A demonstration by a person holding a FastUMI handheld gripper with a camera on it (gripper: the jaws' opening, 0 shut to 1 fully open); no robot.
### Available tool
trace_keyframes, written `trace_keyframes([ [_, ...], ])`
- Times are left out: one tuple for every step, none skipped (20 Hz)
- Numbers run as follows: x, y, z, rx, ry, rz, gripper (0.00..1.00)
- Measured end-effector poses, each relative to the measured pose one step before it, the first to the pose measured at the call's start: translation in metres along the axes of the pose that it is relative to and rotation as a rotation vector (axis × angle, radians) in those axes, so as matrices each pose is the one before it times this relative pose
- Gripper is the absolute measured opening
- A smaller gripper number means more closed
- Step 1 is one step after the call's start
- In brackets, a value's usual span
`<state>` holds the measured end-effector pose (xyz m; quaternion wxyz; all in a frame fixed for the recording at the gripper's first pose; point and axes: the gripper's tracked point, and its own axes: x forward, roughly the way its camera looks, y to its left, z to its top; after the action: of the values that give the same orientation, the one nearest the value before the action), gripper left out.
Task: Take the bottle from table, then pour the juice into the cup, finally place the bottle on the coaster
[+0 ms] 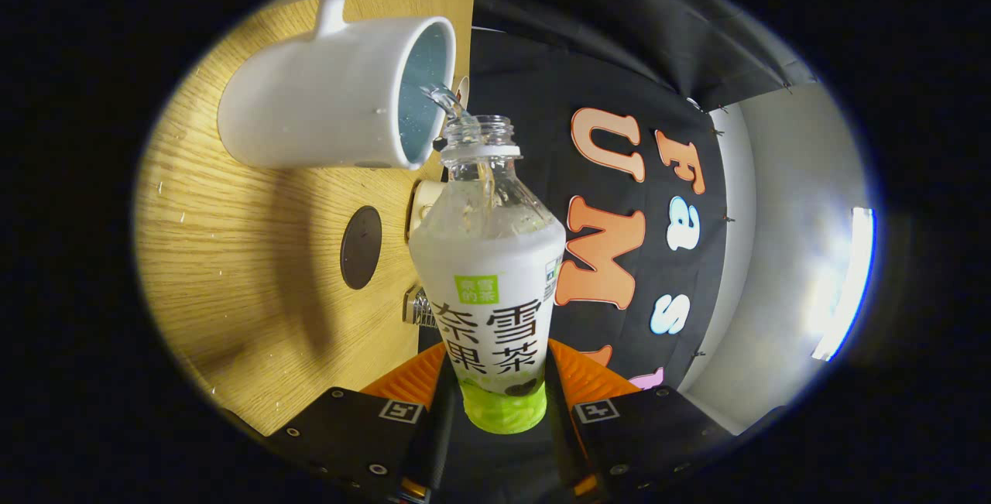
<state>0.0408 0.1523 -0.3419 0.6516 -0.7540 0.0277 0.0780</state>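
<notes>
My gripper [499, 384] is shut on a clear plastic bottle [492, 279] with a white and green label, both fingers pressing its lower body. The bottle is uncapped and tipped over sideways, its mouth at the rim of a white mug [333, 101] standing on the wooden table [232, 256]. A thin stream of clear liquid [449, 101] runs from the bottle's mouth into the mug. A dark round coaster [361, 247] lies on the table beside the bottle's shoulder, between the mug and my fingers.
A small pale object [422, 210] sits at the table's edge behind the bottle's shoulder, and a metal clamp [418, 308] grips that edge lower down. The booth's black cloth wall and a white panel stand past the table's edge.
</notes>
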Motion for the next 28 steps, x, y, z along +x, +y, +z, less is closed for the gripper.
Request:
trace_keyframes([
  [0.00014, -0.00057, 0.00054, -0.00009, -0.00343, 0.00051, 0.56],
  [0.00048, -0.00028, 0.00029, 0.0013, 0.00057, -0.00169, 0.56],
  [-0.00056, -0.00051, 0.0006, -0.00631, -0.00211, -0.00238, 0.56],
  [0.00029, -0.00199, 0.00072, -0.01034, -0.00453, -0.00304, 0.56],
  [0.00113, -0.00288, 0.0005, -0.0106, -0.00485, -0.00117, 0.56],
  [0.0009, -0.00218, 0.00049, -0.01063, -0.00501, -0.00231, 0.56],
  [0.00038, -0.00153, 0.0001, -0.00854, -0.0034, -0.00093, 0.56],
  [-0.00014, -0.00122, 0.00037, -0.00213, -0.0026, 0.00055, 0.56],
  [0.00012, 0.00085, -0.00004, 0.00414, -0.00063, 0.00334, 0.56],
  [-0.00076, -0.00034, -0.00058, -0.00186, -0.00112, -0.00321, 0.56],
  [0.00183, -0.00374, -0.00089, -0.00926, -0.00151, -0.00378, 0.56],
  [0.00113, -0.00215, -0.00062, -0.00893, -0.00213, -0.00117, 0.56],
  [0.00127, -0.00122, -0.00058, -0.01013, -0.00325, 0.00147, 0.56],
  [0.00046, -0.00096, 0.00061, -0.0114, -0.00447, 0.00003, 0.56],
  [-0.00133, -0.00107, 0.00028, -0.01063, -0.0006, -0.00085, 0.56],
  [-0.00044, 0.00062, -0.00044, -0.00415, -0.00078, 0.00394, 0.56],
  [0.00117, -0.00002, -0.00111, -0.00562, -0.00093, 0.00476, 0.56],
  [0.00038, -0.00078, -0.00017, -0.011, -0.00025, 0.0019, 0.56],
  [0.00024, -0.00082, -0.0003, -0.01348, -0.00134, -0.00238, 0.56],
  [-0.00003, -0.00158, 0.00011, -0.01306, -0.00535, 0.00041, 0.56],
  [-0.00025, 0.0, 0.00124, -0.014, -0.00804, 0.00057, 0.56],
  [0.0013, -0.0012, 0.00124, -0.01482, -0.00811, -0.00144, 0.56],
  [-0.00068, -0.00275, -0.00042, -0.01516, -0.00541, -0.00273, 0.56],
  [0.00081, -0.00324, -0.00048, -0.01513, -0.00392, -0.00298, 0.56],
  [0.00093, -0.0011, -0.00066, -0.01159, -0.00118, -0.00245, 0.56],
  [0.00199, -0.0007, -0.00031, -0.01024, -0.00256, -0.00054, 0.56],
  [0.00112, -0.00156, 0.00009, -0.01058, -0.00297, -0.00391, 0.56],
  [-0.0005, -0.00293, -0.00022, -0.01231, -0.00422, -0.00334, 0.56],
])
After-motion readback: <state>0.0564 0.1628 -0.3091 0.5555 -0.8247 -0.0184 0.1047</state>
